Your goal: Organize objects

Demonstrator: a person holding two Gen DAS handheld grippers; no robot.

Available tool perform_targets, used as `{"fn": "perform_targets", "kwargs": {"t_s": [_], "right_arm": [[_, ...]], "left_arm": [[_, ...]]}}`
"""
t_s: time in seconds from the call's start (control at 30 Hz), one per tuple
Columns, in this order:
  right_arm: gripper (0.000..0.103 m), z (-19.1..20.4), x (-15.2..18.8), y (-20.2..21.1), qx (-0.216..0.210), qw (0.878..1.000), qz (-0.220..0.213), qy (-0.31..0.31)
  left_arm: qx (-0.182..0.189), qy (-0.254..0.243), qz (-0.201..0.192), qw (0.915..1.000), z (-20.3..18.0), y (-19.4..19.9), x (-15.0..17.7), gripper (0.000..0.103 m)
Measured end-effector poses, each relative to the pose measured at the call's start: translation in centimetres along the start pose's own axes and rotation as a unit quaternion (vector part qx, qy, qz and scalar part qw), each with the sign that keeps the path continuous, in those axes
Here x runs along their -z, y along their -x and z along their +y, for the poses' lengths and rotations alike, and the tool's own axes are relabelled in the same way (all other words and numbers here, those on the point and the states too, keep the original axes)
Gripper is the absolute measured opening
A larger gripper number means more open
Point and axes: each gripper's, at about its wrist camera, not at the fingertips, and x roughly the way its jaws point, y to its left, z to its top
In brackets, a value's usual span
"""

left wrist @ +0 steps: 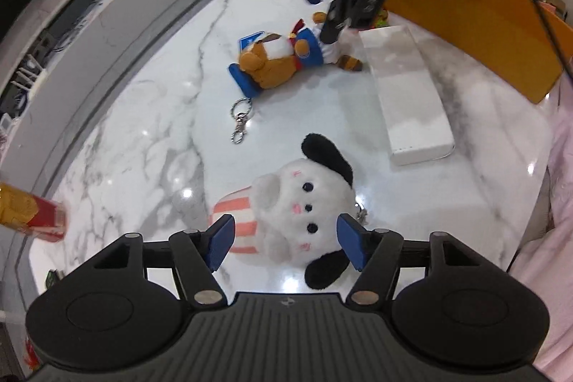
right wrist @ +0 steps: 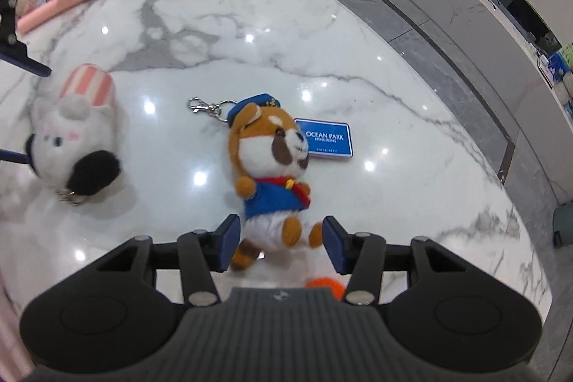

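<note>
While the left gripper (left wrist: 284, 244) brackets the white dog plush (left wrist: 301, 206) on the marble table (left wrist: 143, 117), jaws wide and gripping nothing, a grasp seems imminent. Right-wrist view: the right gripper (right wrist: 281, 244) likewise straddles the sailor plush (right wrist: 272, 174), unclosed; closing comes next.

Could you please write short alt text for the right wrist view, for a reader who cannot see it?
The open right gripper straddles the legs of a brown plush keychain in a blue sailor outfit, lying on a white marble table. A blue Ocean Park tag lies beside its head, and a white plush dog lies further left.
</note>
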Motion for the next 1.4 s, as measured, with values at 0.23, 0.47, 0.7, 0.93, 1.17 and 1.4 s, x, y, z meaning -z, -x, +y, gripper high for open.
{"fn": "perform_targets", "kwargs": {"t_s": [0.23, 0.47, 0.7, 0.93, 1.17, 1.4], "right_arm": [[0.058, 0.0, -0.8, -2.7, 0.01, 1.0, 0.014, 0.015], [0.058, 0.3, -1.0, -3.9, 0.017, 0.999, 0.026, 0.029], [0.049, 0.0, -1.2, -4.6, 0.012, 0.999, 0.034, 0.02], [0.048, -0.6, -1.0, -4.6, -0.011, 0.999, 0.039, -0.019], [0.045, -1.4, -1.2, -4.3, -0.047, 0.992, 0.048, -0.103], [0.051, -0.7, -1.3, -3.9, -0.052, 0.991, 0.046, -0.112]], "left_arm": [[0.002, -0.149, 0.042, 0.988, -0.7, -0.9, 0.2, 0.079], [-0.015, -0.278, 0.089, 0.9562, -1.4, -2.3, 0.6, 0.079], [-0.038, -0.39, 0.077, 0.9168, -3.0, -4.8, 0.7, 0.077], [-0.033, -0.32, 0.08, 0.9435, -2.7, -6.0, -0.8, 0.074], [0.023, -0.003, 0.094, 0.9953, 1.9, -5.8, -3.7, 0.07], [0.046, 0.148, 0.07, 0.9854, 3.8, -5.7, -4.2, 0.072]]}}
